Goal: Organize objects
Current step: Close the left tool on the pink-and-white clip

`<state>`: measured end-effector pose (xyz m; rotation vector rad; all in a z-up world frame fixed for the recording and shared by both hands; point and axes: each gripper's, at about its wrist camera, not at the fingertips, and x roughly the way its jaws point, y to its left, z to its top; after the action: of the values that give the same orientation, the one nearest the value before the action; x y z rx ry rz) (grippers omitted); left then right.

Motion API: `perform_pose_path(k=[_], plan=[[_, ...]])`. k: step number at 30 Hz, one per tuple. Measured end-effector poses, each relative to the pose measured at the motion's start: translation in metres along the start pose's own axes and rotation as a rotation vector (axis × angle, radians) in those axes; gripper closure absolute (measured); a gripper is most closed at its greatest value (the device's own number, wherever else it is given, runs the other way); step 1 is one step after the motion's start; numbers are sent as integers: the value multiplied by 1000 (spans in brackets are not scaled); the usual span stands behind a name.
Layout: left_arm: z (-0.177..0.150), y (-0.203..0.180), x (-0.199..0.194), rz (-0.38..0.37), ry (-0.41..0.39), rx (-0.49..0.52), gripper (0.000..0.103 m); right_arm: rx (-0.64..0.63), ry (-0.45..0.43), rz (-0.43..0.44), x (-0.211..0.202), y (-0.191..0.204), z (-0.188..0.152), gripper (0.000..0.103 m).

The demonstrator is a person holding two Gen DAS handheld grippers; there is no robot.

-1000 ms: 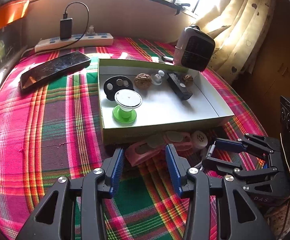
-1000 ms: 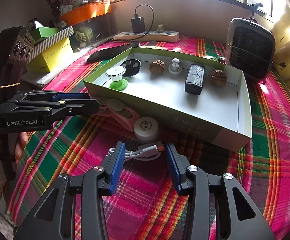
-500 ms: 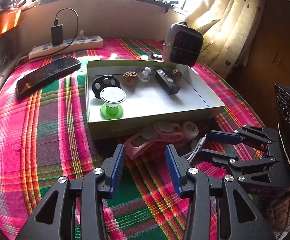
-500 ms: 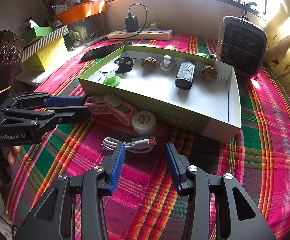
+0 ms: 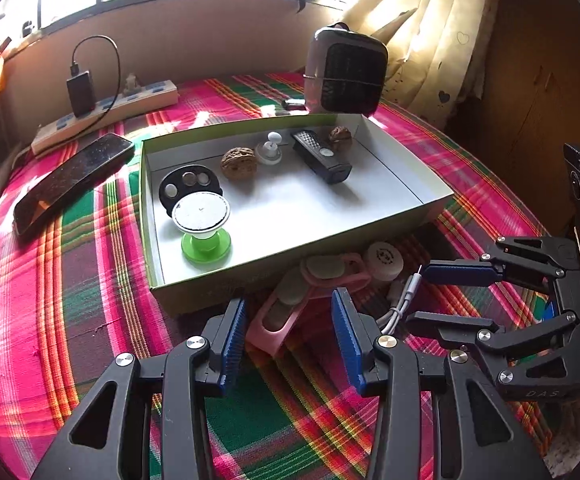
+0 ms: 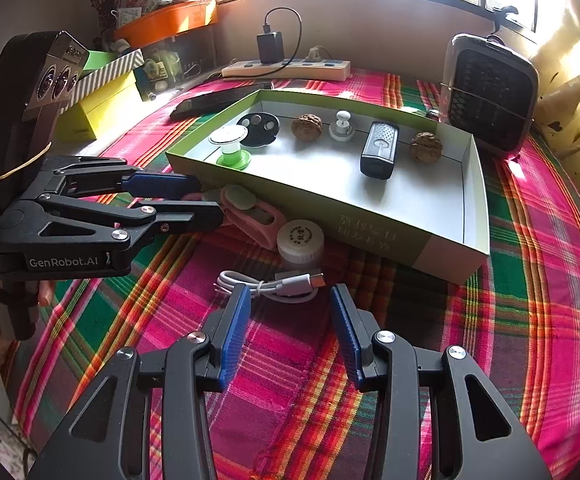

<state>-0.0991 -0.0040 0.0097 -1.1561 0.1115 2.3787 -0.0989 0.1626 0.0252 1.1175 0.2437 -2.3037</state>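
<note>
Pink clip (image 5: 285,312): it lies on the plaid tablecloth (image 5: 69,280) just outside the near wall of the tray, tilted, with pale oval pads on it. In the left wrist view it now sits between the two blue pads, whereas a second ago it lay a little ahead of them.

Left gripper (image 5: 287,336): jaws parted and empty. They straddle the near end of the clip, and I cannot see the pads pressing on it. The view has rolled slightly over the last second, so the tray now looks skewed.

White cable (image 6: 273,286): coiled on the cloth just ahead of the right fingertips, its plug end pointing right. Not yet picked up.

Right gripper (image 6: 290,312): jaws apart, nothing between them, hovering just short of the cable. Its view has drawn back a little since a second ago.

White cap (image 6: 300,240): a small round piece between the clip and the cable, near the tray wall.

Tray (image 5: 370,236): a shallow green box with a white floor. It already holds a green-footed stand, a black disc, two walnuts, a white knob and a dark rectangular device.

What it means: three loose items remain outside the tray. The left tool looks lined up to close on the clip, so the next pick is likely the clip, with the cable to follow.

Further out: a phone (image 5: 69,180), a power strip and a small heater sit beyond the tray.
</note>
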Motion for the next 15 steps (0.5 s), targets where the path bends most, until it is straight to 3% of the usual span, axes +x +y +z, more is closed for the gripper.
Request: perform_pose_path(k=[9,15], plan=[[-2,-5,7,4,24,-8,62,7,4,-3,1,0,-1,60],[-5,-2,7,24,21,-28,75,9,5,-8,1,1,-1,60]])
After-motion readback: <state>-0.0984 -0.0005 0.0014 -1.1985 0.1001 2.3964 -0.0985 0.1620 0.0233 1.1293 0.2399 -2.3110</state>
